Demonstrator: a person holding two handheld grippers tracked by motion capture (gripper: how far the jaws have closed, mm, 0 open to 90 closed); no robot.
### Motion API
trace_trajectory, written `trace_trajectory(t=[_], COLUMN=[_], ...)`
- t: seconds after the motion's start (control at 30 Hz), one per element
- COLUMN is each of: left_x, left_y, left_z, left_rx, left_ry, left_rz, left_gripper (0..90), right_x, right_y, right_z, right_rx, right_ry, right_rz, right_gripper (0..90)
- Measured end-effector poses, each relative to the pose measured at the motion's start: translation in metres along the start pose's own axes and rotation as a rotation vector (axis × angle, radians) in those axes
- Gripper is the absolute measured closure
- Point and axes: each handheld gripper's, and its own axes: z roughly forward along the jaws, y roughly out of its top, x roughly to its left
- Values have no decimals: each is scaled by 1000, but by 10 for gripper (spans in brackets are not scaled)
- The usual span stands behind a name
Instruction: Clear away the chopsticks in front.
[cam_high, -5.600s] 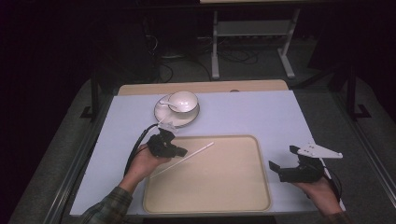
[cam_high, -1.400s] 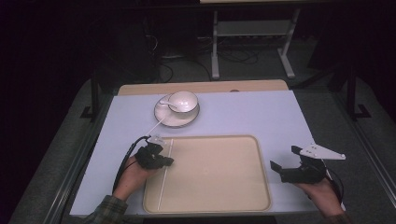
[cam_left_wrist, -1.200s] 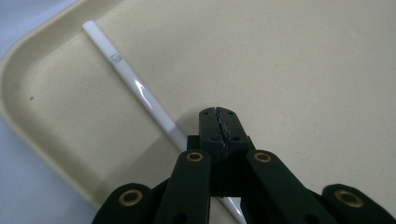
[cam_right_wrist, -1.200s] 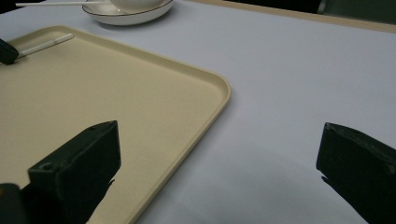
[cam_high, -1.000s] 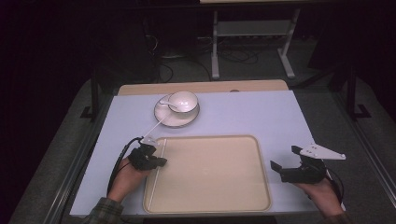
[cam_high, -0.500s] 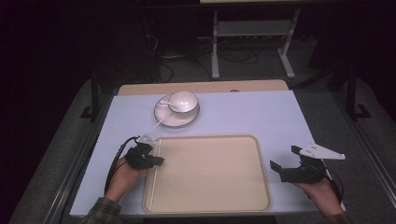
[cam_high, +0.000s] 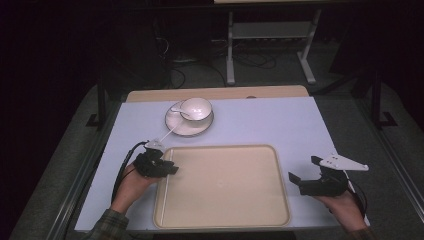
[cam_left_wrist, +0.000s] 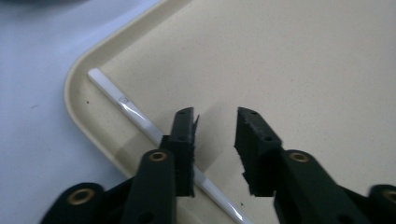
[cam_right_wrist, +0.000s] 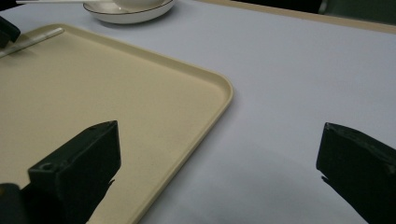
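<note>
In the high view the left gripper (cam_high: 165, 167) sits at the left edge of the beige tray (cam_high: 250, 210), in the lower left part of the frame. Its jaws have just been opening and now stand a little apart. In the left gripper view the white chopstick (cam_left_wrist: 135, 114) lies flat on the tray floor, along the tray's rim, running from the upper left of the frame down toward the bottom centre. The left jaw stands over the chopstick and hides part of it; nothing is between the two jaws, and the tray floor shows in the gap.

The right gripper (cam_high: 306, 179) is held in the lower right of the high view, just beside the right edge of the tray, over the pale blue surface (cam_high: 280, 120). Its jaws are wide apart and hold nothing; in the right gripper view (cam_right_wrist: 219, 172) the tray corner and the bare surface show between them.

At the upper centre of the high view a white bowl (cam_high: 196, 107) stands on a saucer (cam_high: 189, 129), with a white spoon (cam_high: 176, 111) beside the bowl, well apart from both grippers.
</note>
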Motion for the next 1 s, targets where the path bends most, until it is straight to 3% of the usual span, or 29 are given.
trace_trajectory(t=[0.47,0.67,1.0], left_x=[14,20,40], left_y=[20,25,38], left_z=[-8,-13,-18], left_rx=[1,-2,-3], left_ry=[12,17,42], left_rz=[-13,-21,-27], left_gripper=[257,144,132], right_x=[0,-1,-2], right_y=[-1,0,-1], right_z=[-1,-2,0], right_rx=[-5,-7,0], right_ry=[4,0,-5], right_rz=[1,4,5], right_gripper=[0,0,0])
